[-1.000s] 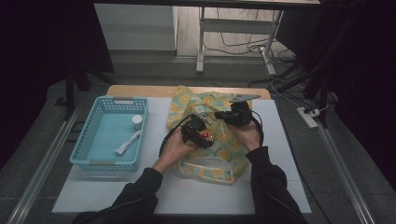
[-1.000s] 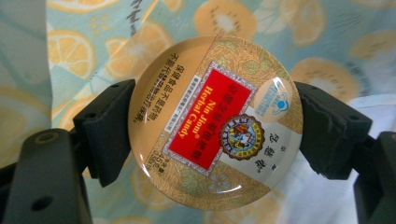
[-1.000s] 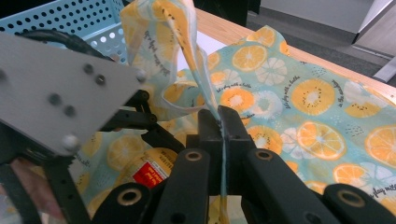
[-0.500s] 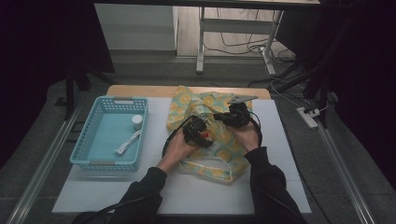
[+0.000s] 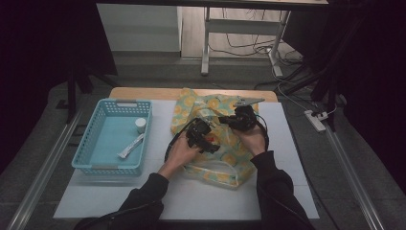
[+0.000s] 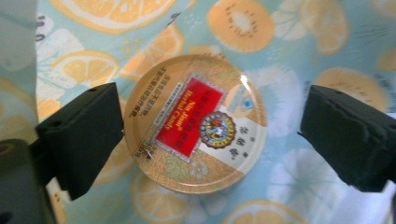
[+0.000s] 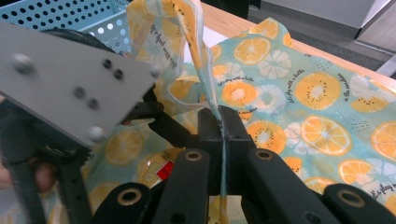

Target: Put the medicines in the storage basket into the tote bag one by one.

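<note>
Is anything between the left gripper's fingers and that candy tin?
Nothing visible. The left gripper has just been opening; the candy tin lies on the fruit-print bag between its fingers, by one and apart from the other.

**Gripper pinches fruit-print bag's edge**

The right gripper point(image 7: 222, 122) has its two black jaws pressed together on a thin edge of the bag point(image 7: 299, 98), a pale blue cloth printed with orange slices and kiwi rounds. The pinched edge rises from the jaws in a narrow fold toward the top of the frame. At left, the left gripper point(image 7: 154, 114) reaches in under its grey plate point(image 7: 70, 79), a fingertip showing beside it at the near left. Below that plate lies a round tin point(image 7: 156, 169) with a red label, resting on the cloth. A blue basket point(image 7: 79, 18) stands at far left; wooden table point(image 7: 243, 23) edge runs beyond the bag.
</note>
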`<state>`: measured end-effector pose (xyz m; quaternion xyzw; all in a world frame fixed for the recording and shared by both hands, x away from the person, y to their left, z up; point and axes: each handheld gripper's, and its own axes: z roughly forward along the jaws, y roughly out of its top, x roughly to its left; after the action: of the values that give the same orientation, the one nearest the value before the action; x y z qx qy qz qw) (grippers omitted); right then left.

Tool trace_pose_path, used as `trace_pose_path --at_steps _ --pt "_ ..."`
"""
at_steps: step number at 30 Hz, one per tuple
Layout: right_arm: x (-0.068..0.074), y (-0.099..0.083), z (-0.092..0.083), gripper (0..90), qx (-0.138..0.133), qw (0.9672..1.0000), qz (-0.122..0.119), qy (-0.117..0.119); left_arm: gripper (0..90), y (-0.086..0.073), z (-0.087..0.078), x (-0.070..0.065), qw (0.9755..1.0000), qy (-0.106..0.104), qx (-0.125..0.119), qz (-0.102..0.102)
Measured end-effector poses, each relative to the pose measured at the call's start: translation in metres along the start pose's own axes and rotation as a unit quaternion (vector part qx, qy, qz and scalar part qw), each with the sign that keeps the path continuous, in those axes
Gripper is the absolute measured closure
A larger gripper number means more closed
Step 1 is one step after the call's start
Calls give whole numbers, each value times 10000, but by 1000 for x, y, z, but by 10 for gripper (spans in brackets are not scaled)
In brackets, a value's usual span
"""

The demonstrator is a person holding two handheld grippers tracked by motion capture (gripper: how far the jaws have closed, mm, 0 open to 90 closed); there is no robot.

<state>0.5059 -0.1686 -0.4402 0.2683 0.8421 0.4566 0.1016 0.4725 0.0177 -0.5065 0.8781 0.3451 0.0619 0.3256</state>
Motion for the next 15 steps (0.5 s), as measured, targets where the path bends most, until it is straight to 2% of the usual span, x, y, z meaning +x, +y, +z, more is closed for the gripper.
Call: trace_pose_path --at_steps 2,5,15 --pt "0 0 0 892 13 10000 -9 2 25 -1 -3 0 9998 -220 -30 1" --pt "0 0 1 892 20 10000 -17 8 8 -3 -10 -4 9991 -392 -135 11" --pt "1 0 2 891 51 10000 -27 43 0 -7 -36 -11 9962 -752 -433 84"
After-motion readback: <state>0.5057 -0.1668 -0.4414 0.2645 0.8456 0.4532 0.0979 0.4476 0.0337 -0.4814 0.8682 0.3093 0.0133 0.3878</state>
